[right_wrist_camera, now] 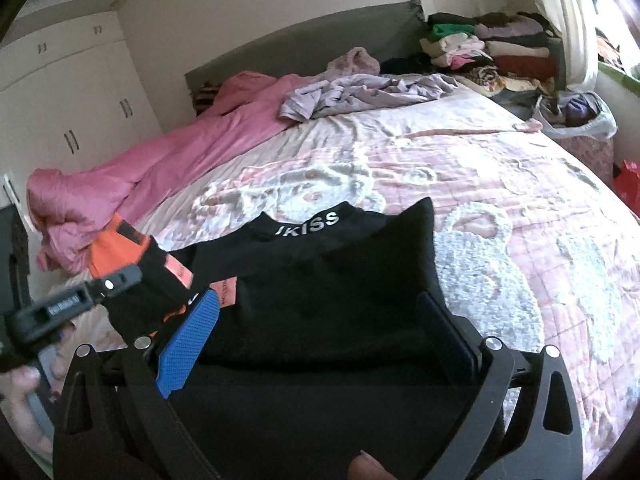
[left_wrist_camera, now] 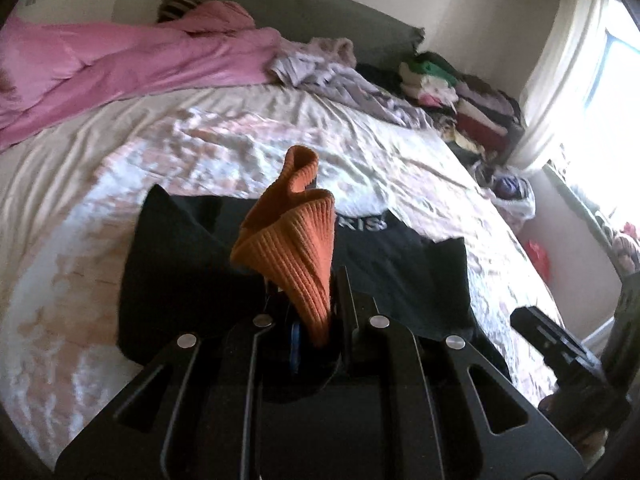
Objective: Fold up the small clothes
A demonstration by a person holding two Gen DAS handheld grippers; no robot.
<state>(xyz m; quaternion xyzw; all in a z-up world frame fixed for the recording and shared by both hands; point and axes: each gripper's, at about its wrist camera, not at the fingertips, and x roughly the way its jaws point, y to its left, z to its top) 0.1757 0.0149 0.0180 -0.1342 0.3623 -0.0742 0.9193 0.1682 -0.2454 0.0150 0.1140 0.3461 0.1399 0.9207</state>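
Clamped in the left tool (left_wrist_camera: 316, 312), an orange ribbed knit piece (left_wrist_camera: 292, 240) hangs unfolded above the black garment (right_wrist_camera: 320, 280) on the bed (right_wrist_camera: 500, 184), the right tool (right_wrist_camera: 320, 340) gaping empty, folding barely begun.

- The ribbed knit garment (left_wrist_camera: 288, 240) is orange (rust in its folds).
- The flat garment (right_wrist_camera: 320, 280) is black with white lettering.
- The bedspread (right_wrist_camera: 500, 200) is pink with a white floral pattern.
- The duvet (left_wrist_camera: 120, 60) is plain pink.
- The crumpled sheet (right_wrist_camera: 360, 92) is pale lilac.
- The gripper pad (right_wrist_camera: 188, 336) is blue and textured.
- The headboard (left_wrist_camera: 320, 8) is grey-green.
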